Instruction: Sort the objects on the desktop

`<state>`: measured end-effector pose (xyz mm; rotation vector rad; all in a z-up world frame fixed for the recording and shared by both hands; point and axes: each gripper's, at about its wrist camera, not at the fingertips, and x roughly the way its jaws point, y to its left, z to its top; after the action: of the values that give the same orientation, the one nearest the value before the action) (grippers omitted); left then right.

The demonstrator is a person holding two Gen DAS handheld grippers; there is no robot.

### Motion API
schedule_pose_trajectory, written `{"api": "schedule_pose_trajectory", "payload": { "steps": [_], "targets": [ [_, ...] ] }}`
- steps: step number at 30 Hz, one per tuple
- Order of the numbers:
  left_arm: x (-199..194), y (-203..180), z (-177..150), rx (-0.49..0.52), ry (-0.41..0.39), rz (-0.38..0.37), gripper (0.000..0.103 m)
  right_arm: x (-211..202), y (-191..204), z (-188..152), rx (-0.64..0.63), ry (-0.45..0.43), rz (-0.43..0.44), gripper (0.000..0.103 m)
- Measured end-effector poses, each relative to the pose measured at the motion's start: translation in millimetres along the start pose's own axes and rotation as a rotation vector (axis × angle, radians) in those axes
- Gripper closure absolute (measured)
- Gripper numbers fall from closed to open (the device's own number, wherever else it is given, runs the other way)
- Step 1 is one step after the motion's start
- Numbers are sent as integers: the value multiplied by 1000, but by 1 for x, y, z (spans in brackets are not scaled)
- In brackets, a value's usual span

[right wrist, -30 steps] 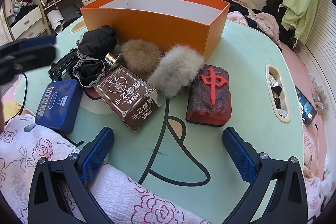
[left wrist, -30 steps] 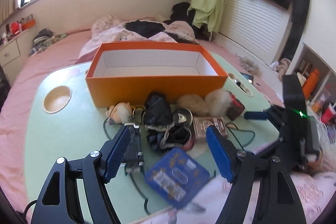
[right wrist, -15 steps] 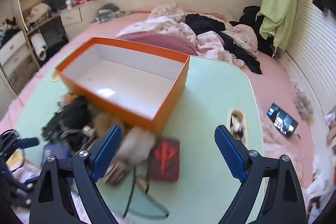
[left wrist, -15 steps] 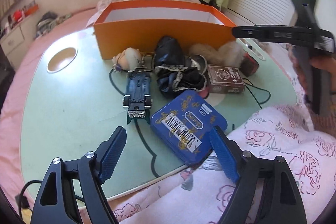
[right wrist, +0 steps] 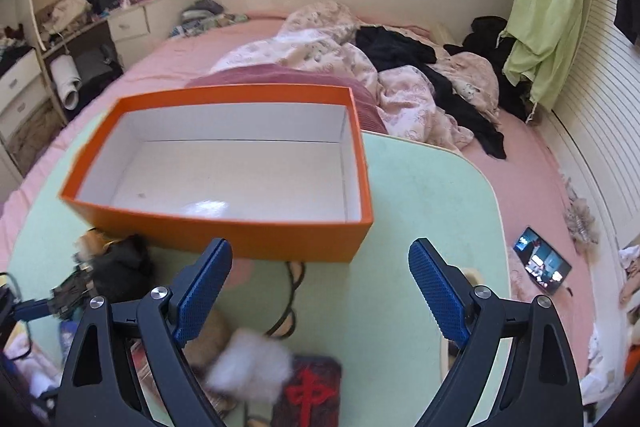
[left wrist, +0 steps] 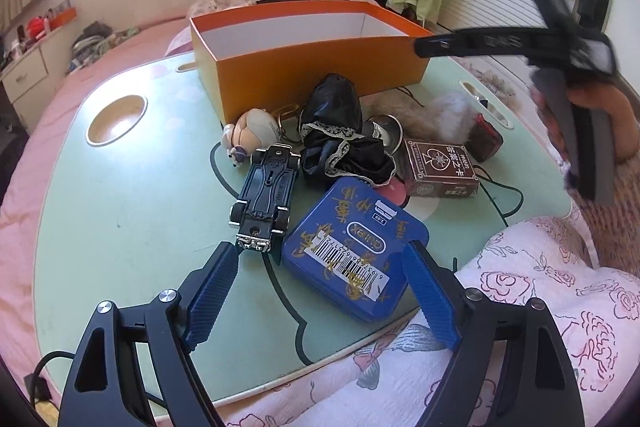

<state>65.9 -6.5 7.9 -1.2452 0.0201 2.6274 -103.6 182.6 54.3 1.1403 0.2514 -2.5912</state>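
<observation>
The orange box (right wrist: 224, 227) is my landmark: it sits open and empty toward the far side of the green table (left wrist: 132, 211), and I judge everything loose is meant to end up inside it. None of it is there yet. The clutter lies in a heap against the box's near wall, on my side of it: a small pale figurine (left wrist: 252, 137) and a crumpled black cloth with lace trim (left wrist: 340, 143) closest to the box, a brown card box (left wrist: 440, 167) and two fur puffs (left wrist: 448, 113) off toward its right end, with a dark red block (right wrist: 312, 391) beyond them.

Nearer me than all of that, well in front of the box, lie an upturned black toy car (left wrist: 266, 199) and a blue tin (left wrist: 356, 247), touching side by side. My left gripper (left wrist: 324, 295) hovers low over them, its jaws still spreading and gripping nothing; the tin's near corner lies between my pads, the car's bumper just beside the left one. I take the tin as my first pick.

My right gripper (right wrist: 320, 295) hangs above the box's near wall, jaws wide and empty, probably lifted clear to leave the left room.
</observation>
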Motion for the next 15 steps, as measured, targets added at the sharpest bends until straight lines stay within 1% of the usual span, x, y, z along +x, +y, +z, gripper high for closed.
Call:
{"api": "schedule_pose_trajectory", "payload": {
  "steps": [2,5,7,8,10,13,15],
  "targets": [
    [1,1,1,-8,-2,-1,19,-10,0,-9,9,-8,25,13],
    [-5,0,-2,-9,-26,13,19,-30,-2,-31,48,-11,77,13],
    [-9,0,-1,-10,-35,30,19,-44,-2,-52,75,-5,104,13],
    [-10,-1,-2,-10,-34,44,16,-50,-1,-64,80,1,111,13],
    [-9,-4,-3,-1,-18,73,11,-55,4,-84,65,19,98,13],
    [-7,-9,-7,25,5,77,11,-47,13,-105,20,76,70,13],
    [-3,-8,-8,24,17,64,10,-36,13,-112,26,119,67,13]
  ]
}}
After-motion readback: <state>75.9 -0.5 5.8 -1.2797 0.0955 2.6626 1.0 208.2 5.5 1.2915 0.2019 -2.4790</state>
